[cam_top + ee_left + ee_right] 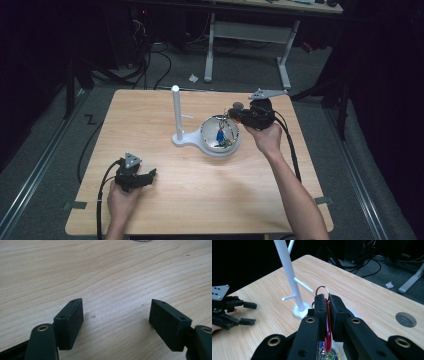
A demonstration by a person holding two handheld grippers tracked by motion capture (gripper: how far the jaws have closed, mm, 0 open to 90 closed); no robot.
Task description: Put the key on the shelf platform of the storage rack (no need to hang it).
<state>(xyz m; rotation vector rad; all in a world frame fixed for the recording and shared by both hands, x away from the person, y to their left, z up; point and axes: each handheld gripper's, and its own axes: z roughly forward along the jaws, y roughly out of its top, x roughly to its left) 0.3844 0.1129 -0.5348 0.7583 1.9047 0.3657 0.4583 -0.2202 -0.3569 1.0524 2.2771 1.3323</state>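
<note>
Claw work at the white peg stand: lifting a key ring from the bowl.

Left claw [150, 175] rests wide open and empty on the wooden desk [150, 120], left of the stand [176, 115]. Just right of the stand, the right claw [326, 301] pinches a thin metal key ring [322, 288] with a red tag above the round white bowl [220, 135]. Next, I judge, comes threading the loop over a slim peg.
</note>
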